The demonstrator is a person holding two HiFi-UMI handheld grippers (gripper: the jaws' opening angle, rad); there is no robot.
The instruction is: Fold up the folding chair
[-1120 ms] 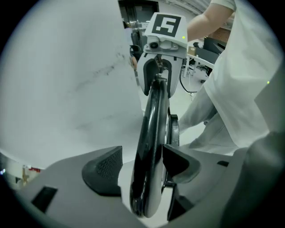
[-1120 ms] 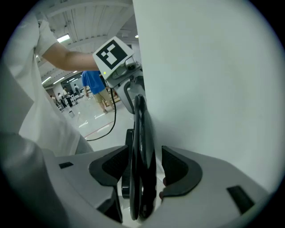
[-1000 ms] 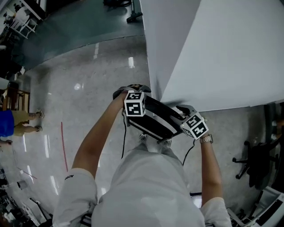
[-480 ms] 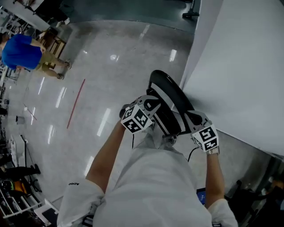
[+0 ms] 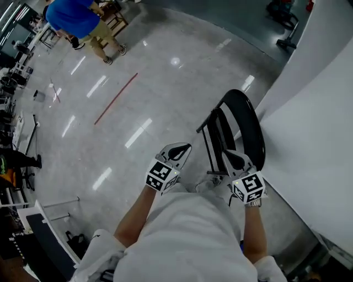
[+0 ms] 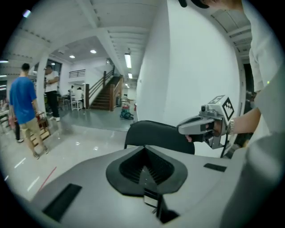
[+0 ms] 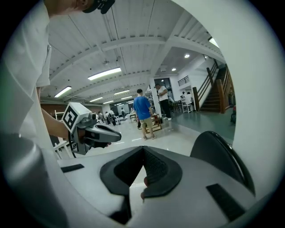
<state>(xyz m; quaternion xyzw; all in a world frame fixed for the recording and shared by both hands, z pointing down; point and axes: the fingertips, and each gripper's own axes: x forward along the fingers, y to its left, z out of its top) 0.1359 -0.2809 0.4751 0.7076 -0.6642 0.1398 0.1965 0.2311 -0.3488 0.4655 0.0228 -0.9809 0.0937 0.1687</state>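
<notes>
The black folding chair [image 5: 238, 128] stands folded flat and upright on the shiny floor, beside the white wall [image 5: 311, 137]. My left gripper [image 5: 184, 148] hovers left of the chair, shut and empty, clear of it. My right gripper [image 5: 228, 155] is at the chair's near lower edge, also shut with nothing in it. In the left gripper view the closed jaws [image 6: 144, 173] point towards the chair's rounded back [image 6: 158, 137], with the right gripper [image 6: 202, 126] beyond it. In the right gripper view the closed jaws [image 7: 143, 171] have the chair's edge [image 7: 219, 153] to their right and the left gripper [image 7: 95, 132] at left.
A person in a blue shirt [image 5: 74, 16] stands far off by wooden chairs. A red line [image 5: 116, 99] marks the floor. Racks and gear [image 5: 22, 165] line the left side. An office chair base [image 5: 284, 16] sits at the top right, and stairs [image 6: 107, 91] rise in the distance.
Both grippers held the chair crosswise in front of the body, then let go and shut. The chair has swung up on end by the wall, and the grippers have drawn back.
</notes>
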